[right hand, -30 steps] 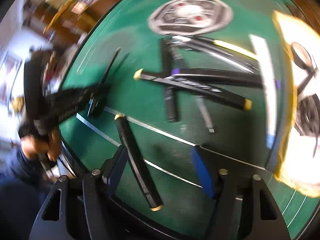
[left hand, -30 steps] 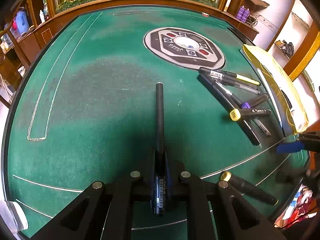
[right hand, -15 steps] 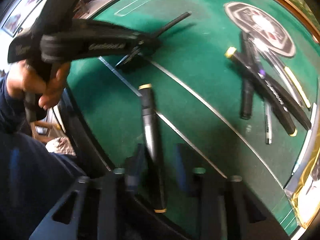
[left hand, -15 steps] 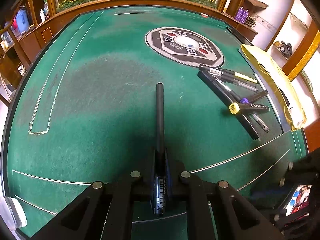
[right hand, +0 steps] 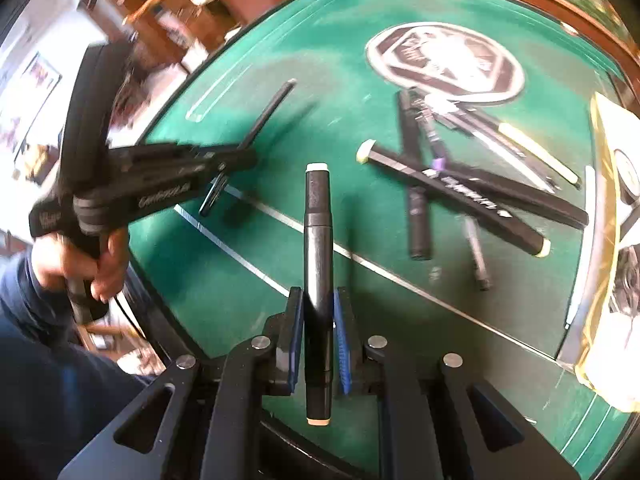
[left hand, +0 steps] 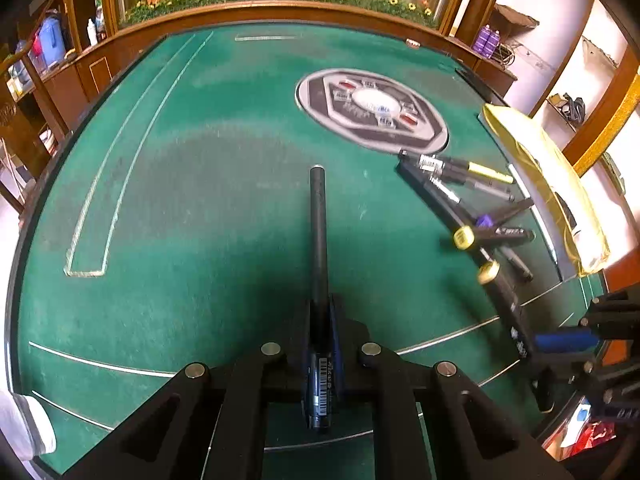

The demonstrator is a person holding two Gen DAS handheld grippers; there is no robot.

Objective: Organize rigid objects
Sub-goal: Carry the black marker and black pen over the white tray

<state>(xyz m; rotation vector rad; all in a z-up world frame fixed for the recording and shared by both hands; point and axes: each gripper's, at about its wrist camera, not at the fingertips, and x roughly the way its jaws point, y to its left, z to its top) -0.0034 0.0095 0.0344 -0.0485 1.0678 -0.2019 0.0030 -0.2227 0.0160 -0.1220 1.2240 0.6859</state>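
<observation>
My left gripper (left hand: 320, 320) is shut on a thin black pen (left hand: 319, 224) that points forward above the green felt table (left hand: 200, 200). It also shows in the right wrist view (right hand: 224, 168), held by a hand. My right gripper (right hand: 318, 312) is shut on a thick black marker (right hand: 318, 248) with cream end caps, lifted off the felt. It shows at the right edge of the left wrist view (left hand: 532, 344), holding the marker (left hand: 504, 296). A pile of black pens and markers (right hand: 460, 184) lies crossed on the felt, also in the left wrist view (left hand: 468, 200).
A round grey emblem (left hand: 372, 110) is set into the felt behind the pile. A gold pouch (left hand: 548, 176) lies along the right table edge. A wooden rail (left hand: 280, 10) rims the table. White lines cross the felt near the front.
My right gripper has closed on the thick marker and lifted it off the felt, turning toward the pile. The left gripper has kept the thin pen almost still.
</observation>
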